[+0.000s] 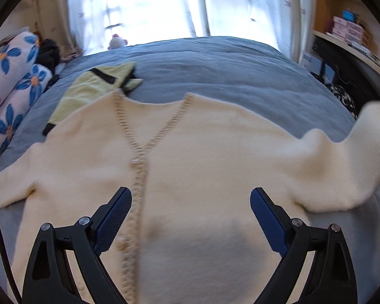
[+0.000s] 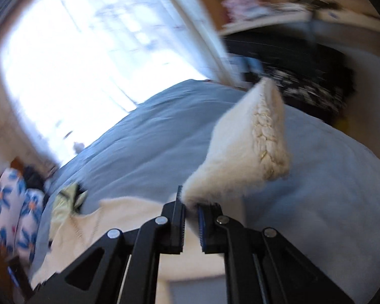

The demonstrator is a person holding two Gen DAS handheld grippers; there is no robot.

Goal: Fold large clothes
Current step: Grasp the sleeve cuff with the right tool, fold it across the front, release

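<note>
I see a fuzzy, matt cream knit cardigan [image 1: 202,157] with braided cord trim on a smooth matt blue-grey cotton bedspread [image 1: 215,63]. My grippers' fingers [image 1: 114,217] look like matt black plastic with rough blue pads and shiny metal pins.

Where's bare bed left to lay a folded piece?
Free: the blue duvet beyond the cream cardigan, between its neckline and the curtains, right of the yellow garment. Crowded: left edge, with floral pillows and dark clothes. Near side is all cardigan.
</note>
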